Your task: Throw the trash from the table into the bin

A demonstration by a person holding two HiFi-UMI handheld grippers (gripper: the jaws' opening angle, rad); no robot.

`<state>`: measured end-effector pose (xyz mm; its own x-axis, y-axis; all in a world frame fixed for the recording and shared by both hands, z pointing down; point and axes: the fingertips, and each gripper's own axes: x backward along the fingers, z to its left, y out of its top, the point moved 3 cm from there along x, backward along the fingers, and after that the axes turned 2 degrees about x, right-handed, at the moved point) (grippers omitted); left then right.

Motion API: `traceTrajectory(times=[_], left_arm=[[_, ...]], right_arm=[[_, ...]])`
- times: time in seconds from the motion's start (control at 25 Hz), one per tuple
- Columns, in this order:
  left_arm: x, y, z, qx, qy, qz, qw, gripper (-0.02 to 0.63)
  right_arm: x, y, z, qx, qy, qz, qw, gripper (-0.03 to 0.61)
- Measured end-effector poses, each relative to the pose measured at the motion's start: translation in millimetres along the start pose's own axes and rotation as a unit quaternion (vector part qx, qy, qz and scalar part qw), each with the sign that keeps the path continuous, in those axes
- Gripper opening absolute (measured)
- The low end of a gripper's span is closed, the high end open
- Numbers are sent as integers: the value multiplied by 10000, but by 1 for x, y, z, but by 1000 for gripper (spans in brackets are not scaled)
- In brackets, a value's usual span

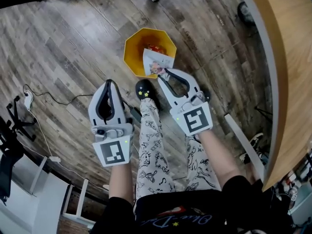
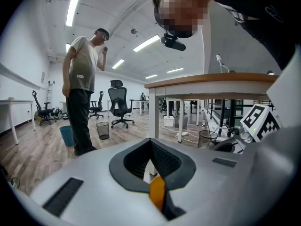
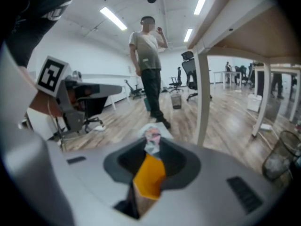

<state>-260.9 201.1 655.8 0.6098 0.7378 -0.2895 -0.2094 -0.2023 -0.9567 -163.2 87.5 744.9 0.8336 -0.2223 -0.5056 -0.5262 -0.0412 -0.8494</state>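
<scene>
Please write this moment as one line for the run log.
right tool: shut on printed wrapper, over yellow bin rim | left tool: shut, empty | wrapper not yet dropped

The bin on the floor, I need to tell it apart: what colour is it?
The bin is yellow, clearest in the head view.

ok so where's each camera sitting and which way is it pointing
Head view: on the person's head, facing steeply down at the yellow bin; forearms, trousers, left gripper and right gripper show.
Left gripper view: on that gripper, looking along its shut jaws across the office; the person's torso above.
Right gripper view: on that gripper, looking along jaws shut on a wrapper; sleeve top left.
Shared: both gripper views catch the standing bystander and the table.
</scene>
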Motion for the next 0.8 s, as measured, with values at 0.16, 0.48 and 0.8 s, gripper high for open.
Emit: traceTrajectory(times=[0.16,0.48,0.8], left_arm=[[0,-7,4,-11,-17,69,10000,11],[-4,-11,10,-56,-146,69,9999,11],[-5,-7,14,-100,-276,53,9996,11]], right_arm=[[-8,-11,-3,-57,-56,110,9999,91],[-20,-35,-5,24,-109,387,9992,91],[-26,-46,0,-181,-131,433,9988,91]])
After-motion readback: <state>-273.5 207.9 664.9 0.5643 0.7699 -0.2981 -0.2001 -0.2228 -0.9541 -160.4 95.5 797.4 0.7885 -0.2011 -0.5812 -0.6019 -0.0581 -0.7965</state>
